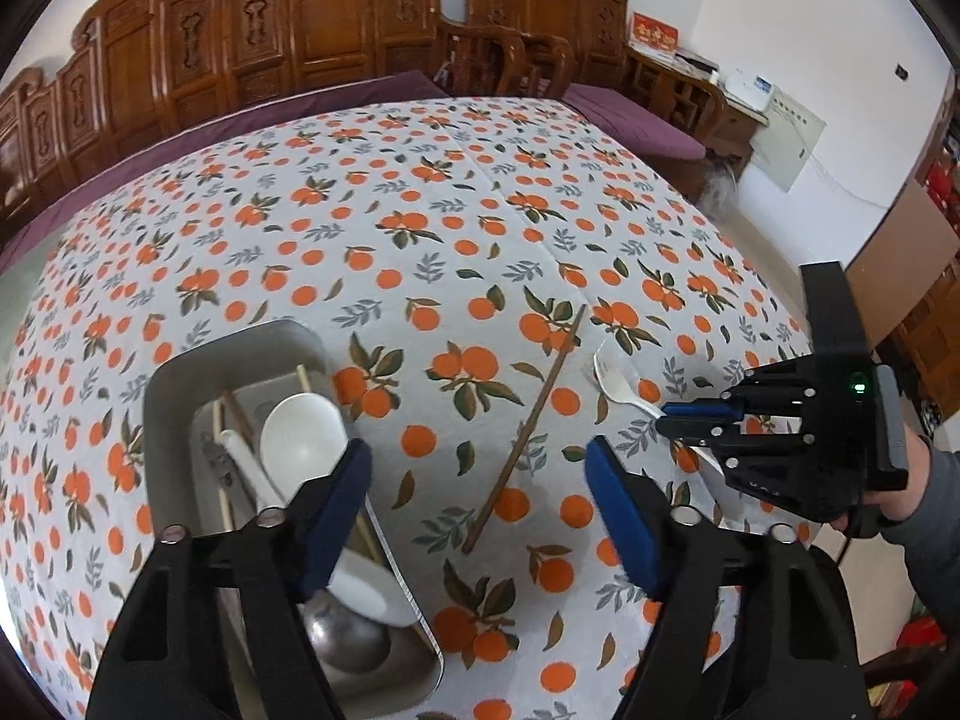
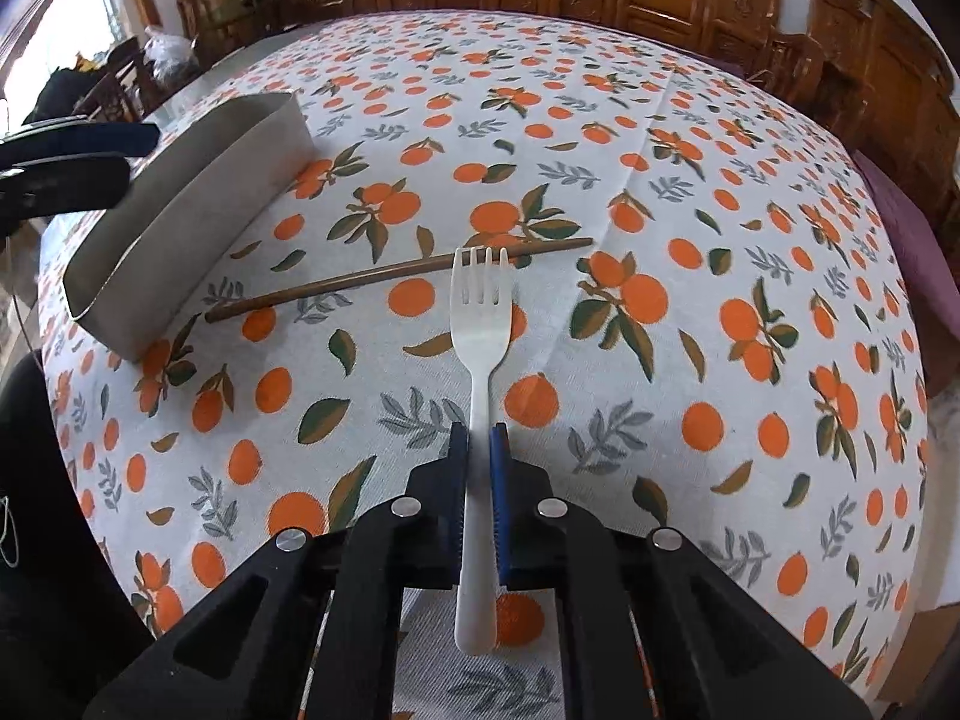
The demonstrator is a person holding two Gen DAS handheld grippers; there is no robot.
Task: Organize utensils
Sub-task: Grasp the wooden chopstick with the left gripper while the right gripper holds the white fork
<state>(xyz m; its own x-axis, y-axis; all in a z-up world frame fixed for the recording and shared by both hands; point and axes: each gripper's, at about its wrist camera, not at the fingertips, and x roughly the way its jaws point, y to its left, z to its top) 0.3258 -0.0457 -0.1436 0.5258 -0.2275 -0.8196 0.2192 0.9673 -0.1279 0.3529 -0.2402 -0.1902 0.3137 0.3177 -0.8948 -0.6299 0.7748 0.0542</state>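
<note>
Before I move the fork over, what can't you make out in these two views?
- Metal tray contents: the left gripper covers the near end in the left wrist view; the tray's wall hides the inside in the right wrist view.
- White fork handle: partly covered by the right gripper shut on it; whether it has left the tablecloth is unclear.
- Brown chopstick: its mate can't be identified.

Black gripper (image 2: 478, 438) frames, blue pads, silver screws, grey sleeve (image 1: 936, 510).

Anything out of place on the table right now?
One brown chopstick lies loose and diagonal on the tablecloth, beside the metal tray that holds the other utensils. The white fork is outside too, clamped in the right tongs.
</note>
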